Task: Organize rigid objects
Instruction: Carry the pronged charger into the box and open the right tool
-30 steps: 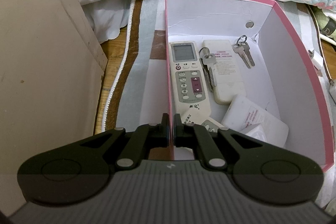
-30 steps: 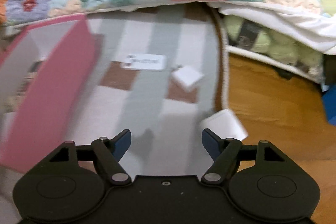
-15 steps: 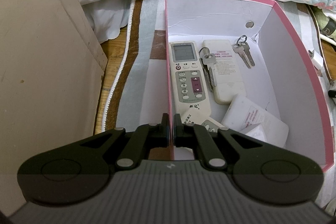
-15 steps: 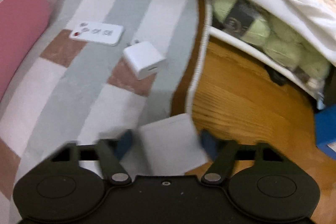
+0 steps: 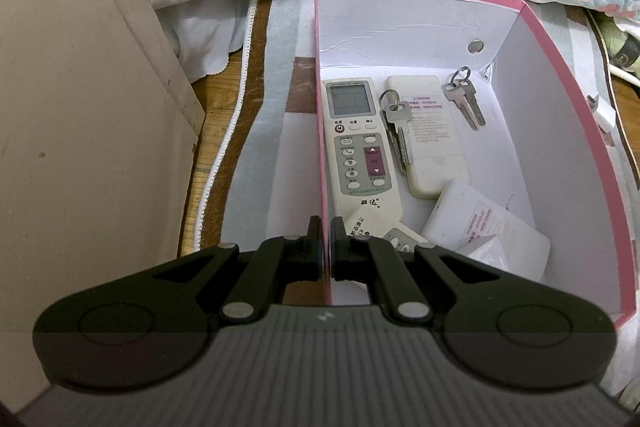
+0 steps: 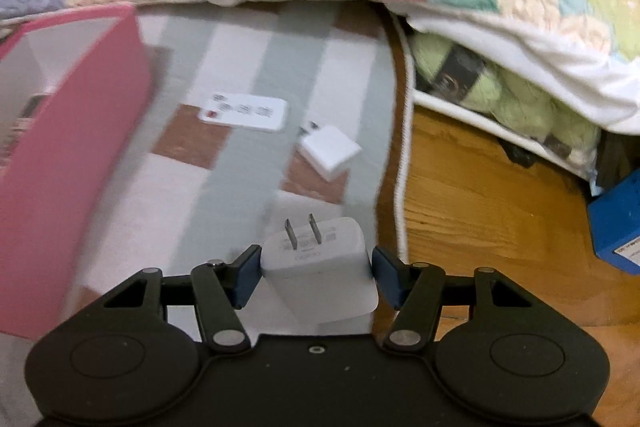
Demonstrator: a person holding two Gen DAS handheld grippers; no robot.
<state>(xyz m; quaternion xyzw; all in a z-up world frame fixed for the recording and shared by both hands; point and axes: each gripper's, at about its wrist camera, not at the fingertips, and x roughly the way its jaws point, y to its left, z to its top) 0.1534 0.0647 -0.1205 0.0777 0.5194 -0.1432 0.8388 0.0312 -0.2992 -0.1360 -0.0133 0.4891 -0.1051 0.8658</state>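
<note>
Two loose items are still lying on the rug — a flat white remote and a small white charger — while remotes and keys are sitting in the pink box. The right gripper is pinching a white plug adapter between its jaws, prongs forward, off the floor. The left gripper is clamping the box's near wall, jaws pressed on it — likely steadying it.

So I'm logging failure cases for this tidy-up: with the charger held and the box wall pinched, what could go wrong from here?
1. The right tongs hold the white charger only by its smooth sides, so it might slip out on the way to the pink box.
2. The left tongs pinch one thin wall, which may bend or tip the box.
3. A drop could land on the keys or remote.
</note>
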